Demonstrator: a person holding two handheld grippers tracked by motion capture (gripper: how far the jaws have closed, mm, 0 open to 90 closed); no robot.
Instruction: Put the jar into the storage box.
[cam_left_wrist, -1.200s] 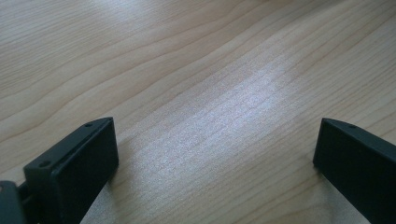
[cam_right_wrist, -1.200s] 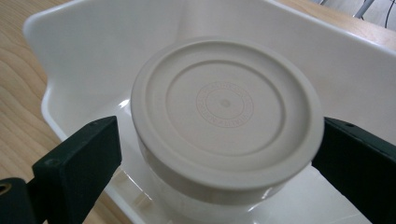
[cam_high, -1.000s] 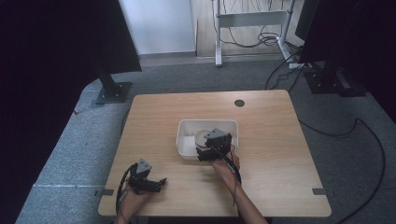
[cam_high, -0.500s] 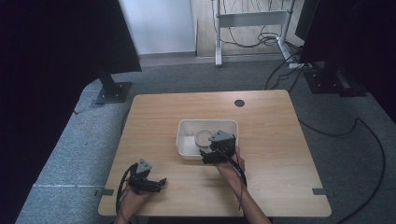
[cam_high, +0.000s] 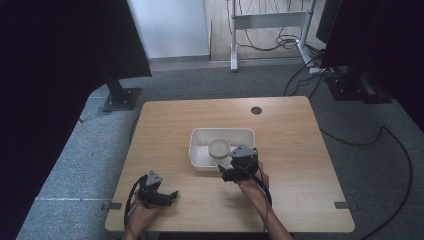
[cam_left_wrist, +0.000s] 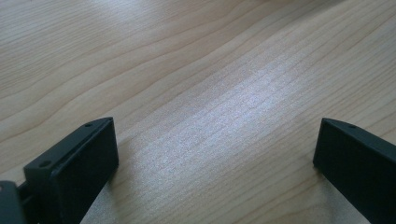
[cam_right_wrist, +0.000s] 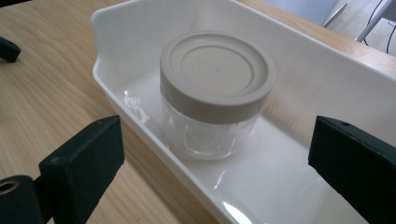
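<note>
The right gripper (cam_right_wrist: 215, 154) hangs spread wide at the near rim of the white tray (cam_right_wrist: 140, 28), the lidded jar (cam_right_wrist: 215, 93) standing inside just ahead, untouched. The left gripper (cam_left_wrist: 215, 154) gapes over bare table (cam_left_wrist: 187, 70).

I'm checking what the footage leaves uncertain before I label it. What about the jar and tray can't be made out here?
- Jar contents: right gripper view, glare on the clear wall; nothing can be told.
- Jar body: high view, hidden under its own lid.
- Tray near right corner: right gripper view, cut off by the bottom edge and the right tongs.
- Tray's near rim: high view, partly covered by the right tongs.
</note>
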